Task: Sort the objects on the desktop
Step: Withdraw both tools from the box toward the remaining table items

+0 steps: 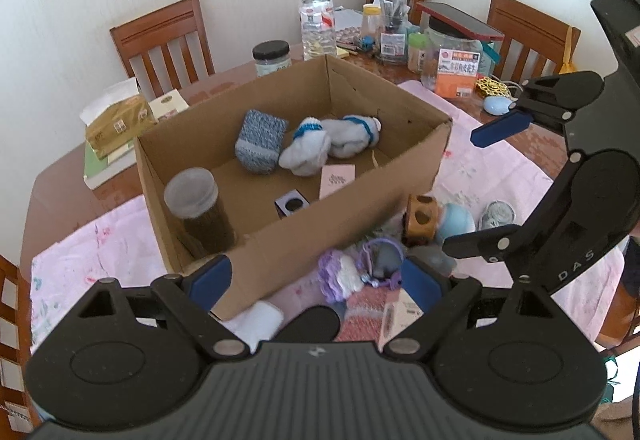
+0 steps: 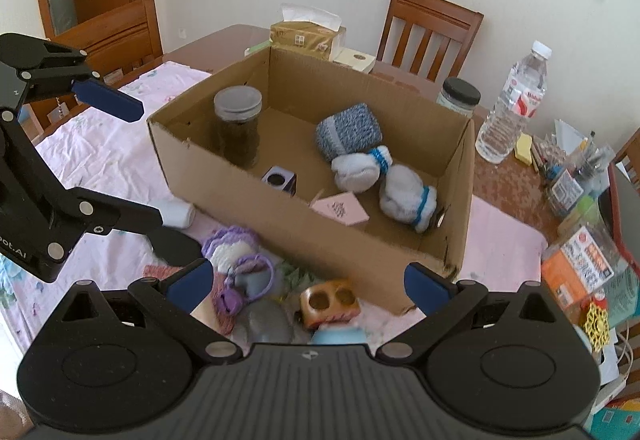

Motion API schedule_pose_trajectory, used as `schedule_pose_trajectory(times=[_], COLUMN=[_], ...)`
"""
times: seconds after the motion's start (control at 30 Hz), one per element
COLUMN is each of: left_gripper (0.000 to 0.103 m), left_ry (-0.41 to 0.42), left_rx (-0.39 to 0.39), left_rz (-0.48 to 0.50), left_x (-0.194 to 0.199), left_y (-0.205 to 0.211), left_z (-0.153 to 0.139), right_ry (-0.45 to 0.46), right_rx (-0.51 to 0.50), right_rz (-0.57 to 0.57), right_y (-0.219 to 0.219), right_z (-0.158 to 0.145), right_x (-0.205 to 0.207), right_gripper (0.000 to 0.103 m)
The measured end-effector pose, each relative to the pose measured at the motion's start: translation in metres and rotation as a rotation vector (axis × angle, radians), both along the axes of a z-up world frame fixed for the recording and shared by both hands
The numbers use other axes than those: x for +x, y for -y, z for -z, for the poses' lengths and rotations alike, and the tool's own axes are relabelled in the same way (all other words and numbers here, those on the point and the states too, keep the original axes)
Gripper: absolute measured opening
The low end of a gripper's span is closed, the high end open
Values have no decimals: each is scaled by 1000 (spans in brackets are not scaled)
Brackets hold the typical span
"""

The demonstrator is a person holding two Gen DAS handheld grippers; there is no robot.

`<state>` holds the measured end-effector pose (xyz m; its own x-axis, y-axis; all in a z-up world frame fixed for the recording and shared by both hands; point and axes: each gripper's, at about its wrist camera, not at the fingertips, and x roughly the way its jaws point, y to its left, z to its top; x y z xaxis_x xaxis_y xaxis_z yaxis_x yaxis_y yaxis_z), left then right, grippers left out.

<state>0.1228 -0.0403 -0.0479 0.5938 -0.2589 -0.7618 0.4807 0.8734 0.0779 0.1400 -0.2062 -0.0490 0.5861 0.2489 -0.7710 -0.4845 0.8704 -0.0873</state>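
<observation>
An open cardboard box (image 1: 320,240) (image 2: 360,240) stands on the pink cloth. It holds a dark jar (image 1: 196,207), a blue knitted roll (image 1: 260,139), two white sock rolls (image 1: 308,151), a pink card (image 1: 338,179) and a small cube (image 1: 292,203). In front of it lie a purple crocheted piece (image 1: 340,272) (image 2: 232,244), a wooden block with holes (image 1: 420,215) (image 2: 328,300), a pale blue object (image 1: 456,220) and a white bottle (image 2: 176,213). My left gripper (image 1: 316,280) (image 2: 156,175) hovers open over this pile. My right gripper (image 2: 308,282) (image 1: 486,183) is open beside it, holding nothing.
Behind the box stand a water bottle (image 1: 316,15), a black-lidded jar (image 1: 272,57) and a tissue box (image 1: 116,123). Crowded containers, an orange packet (image 2: 580,268) and a red phone (image 1: 460,19) fill the far table side. Wooden chairs (image 2: 428,31) ring the table.
</observation>
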Motion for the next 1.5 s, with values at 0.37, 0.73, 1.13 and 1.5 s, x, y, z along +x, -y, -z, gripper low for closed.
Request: schedule_pose_trajectory(times=[0.37,0.73,1.13,1.5], left_gripper=[92,92,92,92], left_ry=[-22,-47,-76,-85], left_rx=[-31,-55,-97,-91], left_rz=[-13,-48,-99,-99], left_x=[-15,-33,-50,-55], left_y=[-5,-9,-21,-28], left_z=[10,26,42,47], right_ry=[-41,-79,-100,-117], right_rx=[19,53,59,78], right_rz=[4,-13,-46,-88], right_y=[0,-4,-15,-25], right_z=[14,31,59,78], right_x=[-22,-43,-69,-69], right_gripper=[103,103,103,103])
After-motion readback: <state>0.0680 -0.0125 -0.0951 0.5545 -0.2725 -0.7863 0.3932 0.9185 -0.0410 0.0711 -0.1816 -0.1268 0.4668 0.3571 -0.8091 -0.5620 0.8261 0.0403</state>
